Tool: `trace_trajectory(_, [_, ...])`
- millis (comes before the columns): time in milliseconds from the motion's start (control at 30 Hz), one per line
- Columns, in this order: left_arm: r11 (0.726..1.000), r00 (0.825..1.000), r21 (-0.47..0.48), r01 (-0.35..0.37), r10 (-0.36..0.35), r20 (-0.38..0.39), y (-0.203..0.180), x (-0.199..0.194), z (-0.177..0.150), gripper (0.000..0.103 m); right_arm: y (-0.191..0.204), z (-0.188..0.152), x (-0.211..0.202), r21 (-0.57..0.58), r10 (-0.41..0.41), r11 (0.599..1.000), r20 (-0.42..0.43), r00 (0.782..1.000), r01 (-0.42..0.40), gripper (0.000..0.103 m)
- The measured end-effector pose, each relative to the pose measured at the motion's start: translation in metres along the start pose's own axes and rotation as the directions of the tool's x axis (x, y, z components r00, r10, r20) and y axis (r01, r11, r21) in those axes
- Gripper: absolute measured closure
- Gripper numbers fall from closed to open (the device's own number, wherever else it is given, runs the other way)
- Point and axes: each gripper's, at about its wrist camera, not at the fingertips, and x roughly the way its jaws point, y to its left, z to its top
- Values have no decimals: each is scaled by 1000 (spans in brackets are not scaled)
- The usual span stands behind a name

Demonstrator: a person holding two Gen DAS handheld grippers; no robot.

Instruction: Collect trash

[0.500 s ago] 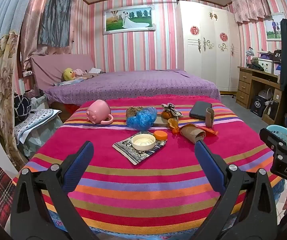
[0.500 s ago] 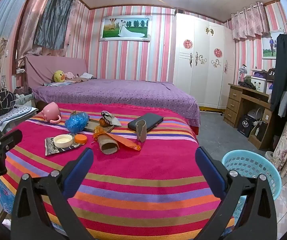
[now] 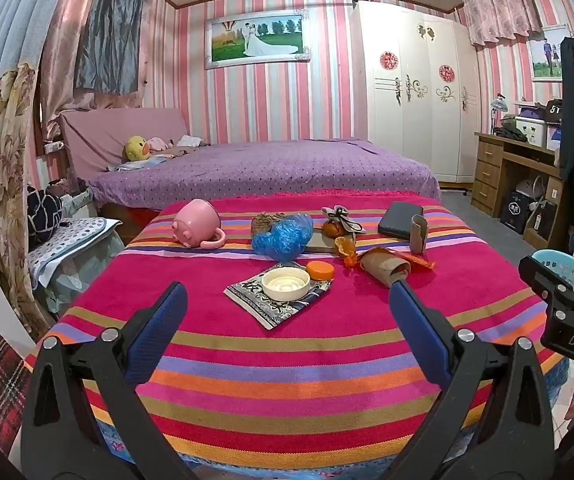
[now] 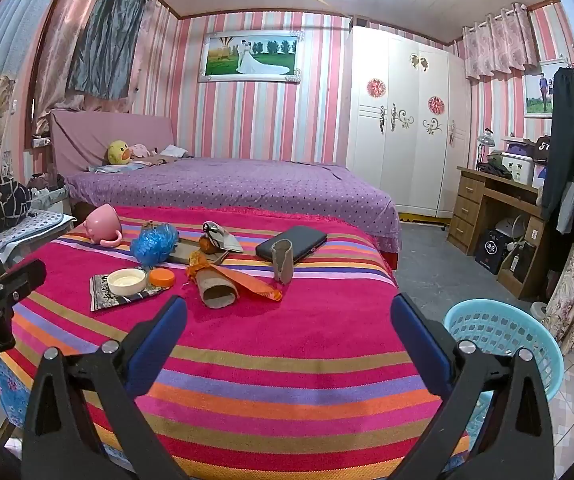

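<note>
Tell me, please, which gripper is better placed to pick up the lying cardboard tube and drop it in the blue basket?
Right. The right gripper, open, faces the cardboard tube almost directly, and the blue basket stands on its side.

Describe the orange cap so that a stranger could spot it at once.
Find the striped cloth covering the near table. Near its middle lies a patterned packet with a white lid on it. The orange cap sits at that lid's right edge: small, round, flat and solid orange, unlike the crumpled orange wrapper farther right.
</note>
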Motion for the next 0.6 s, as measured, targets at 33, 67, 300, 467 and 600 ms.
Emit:
trace_trajectory(33, [1000,1000,2,-2,2,-1,-1,0,0,5,0,0,0,0,0,1000,0,1000,0,4])
trace_trajectory(67, [1000,1000,2,-1,1,-1,-1,0,0,5,0,0,1,0,0,1000,-2,1000,0,4])
trace_trajectory(300, [1000,1000,0,-1,1,-1,-1,-1,0,5,1,-1,2,0,3,1000,-5,1000,-3,4])
trace_trajectory(467, [1000,1000,-2,-1,1,0,-1,-1,0,5,-1,-1,0,-1,1,1000,-4,1000,-1,4])
trace_trajectory(600, [1000,1000,0,-1,1,0,-4,-2,0,5,-2,-1,-1,-1,1,1000,-5,1000,-1,4])
